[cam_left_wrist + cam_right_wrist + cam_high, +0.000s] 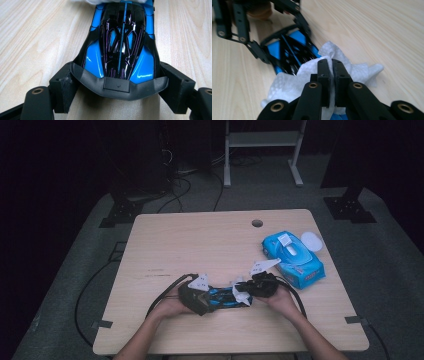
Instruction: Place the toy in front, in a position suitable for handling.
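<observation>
Toy car [122, 47], blue and black, lies near the table's [200, 240] front edge, long axis running between both grippers. Left gripper [117, 87] clamps its rear; right gripper [331, 75], jaws pinched on a white wipe [294, 82], presses at its opposite end.

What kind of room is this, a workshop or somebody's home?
Probably a lab or recording studio, not a home. A bare wooden table stands alone on grey carpet in a darkened room, cables trail across the floor behind it, and black stand feet flank it.
</observation>
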{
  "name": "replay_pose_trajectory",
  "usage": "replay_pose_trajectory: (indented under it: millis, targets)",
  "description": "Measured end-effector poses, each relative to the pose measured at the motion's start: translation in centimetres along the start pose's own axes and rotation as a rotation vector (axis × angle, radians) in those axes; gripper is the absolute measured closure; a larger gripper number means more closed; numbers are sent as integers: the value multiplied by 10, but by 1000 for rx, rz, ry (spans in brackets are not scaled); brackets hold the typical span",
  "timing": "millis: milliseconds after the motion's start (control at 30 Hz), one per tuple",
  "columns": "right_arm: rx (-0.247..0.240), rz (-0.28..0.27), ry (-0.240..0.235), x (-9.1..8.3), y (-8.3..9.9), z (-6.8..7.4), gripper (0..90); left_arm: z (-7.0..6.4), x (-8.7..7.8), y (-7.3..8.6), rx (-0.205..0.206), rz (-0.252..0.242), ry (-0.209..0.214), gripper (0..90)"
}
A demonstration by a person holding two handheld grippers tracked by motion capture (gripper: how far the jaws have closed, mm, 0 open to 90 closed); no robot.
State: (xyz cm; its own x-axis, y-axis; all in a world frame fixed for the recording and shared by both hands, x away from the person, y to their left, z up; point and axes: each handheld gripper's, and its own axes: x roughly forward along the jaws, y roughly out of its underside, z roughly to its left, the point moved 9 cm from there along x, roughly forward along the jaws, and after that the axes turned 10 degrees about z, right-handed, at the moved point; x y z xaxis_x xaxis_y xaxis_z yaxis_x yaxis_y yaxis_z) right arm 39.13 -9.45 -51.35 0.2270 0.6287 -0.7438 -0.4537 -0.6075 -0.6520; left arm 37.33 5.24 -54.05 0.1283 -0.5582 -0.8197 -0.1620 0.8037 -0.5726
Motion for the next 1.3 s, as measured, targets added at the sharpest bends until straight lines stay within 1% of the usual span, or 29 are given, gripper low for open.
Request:
replay_pose_trajectory:
  millis: [33,67,100,167,233,300,333,367,400,467,533,667,733,800,833,900,1000,1033,1067,1100,1133,1200,1267,1300]
  targets:
    - [20,0,-3,-2,4,-2,851,0,0,0,-1,-2,0,235]
    - [25,1,0,-4,9,-4,851,0,0,0,0,-2,0,235]
    - [25,4,8,-8,16,-4,851,1,0,0,1,2,-2,234]
    - [24,6,9,-11,19,-3,851,1,1,-1,2,4,-4,234]
    - [27,4,2,-11,19,0,851,1,1,-1,0,2,-4,234]
    - [14,-4,-26,-9,15,8,850,1,1,-2,-3,0,-4,232]
    - [1,-8,-36,-7,12,12,850,2,1,-2,-5,-1,-4,232]
    - [-24,-6,-33,-4,8,18,850,2,1,-1,-6,-3,-6,231]
    - [-29,-3,-30,-4,8,18,850,2,1,-1,-7,-6,-6,231]
    - [-14,-4,-39,-4,9,16,851,2,1,-2,-5,-4,-8,231]
    - [-11,-11,-40,-4,10,15,851,2,1,-2,-4,-2,-10,230]
    - [-2,-21,-30,-5,14,15,851,3,1,-1,-4,4,-21,226]
    - [-5,-24,-27,-5,14,14,851,3,-1,-1,-8,8,-28,224]
    - [4,-30,-17,-5,15,14,851,4,-2,0,-15,15,-34,222]
    - [5,-34,-18,-5,16,14,850,5,-5,0,-36,5,-35,213]
    - [6,-36,-14,-6,16,13,849,6,-6,1,-43,9,-41,190]
    - [13,-39,-18,-5,16,14,849,6,-9,4,-79,9,-46,172]
    - [9,-39,-13,-5,16,14,849,6,-12,4,-84,-12,-38,171]
    - [9,-39,-13,-5,16,14,849,6,-12,4,-84,-12,-38,171]
    - [0,-44,-6,-5,16,14,849,8,-20,0,-119,-61,-29,171]
    - [0,-44,-6,-5,16,14,849,8,-20,0,-119,-61,-29,171]
    - [1,-48,-3,-5,16,14,849,10,-25,-4,-159,-110,-21,172]
    - [1,-51,-3,-4,16,14,849,11,-26,-3,-183,-123,-38,181]
    - [-1,-50,0,-4,16,15,849,11,-25,-3,-189,-129,-37,187]
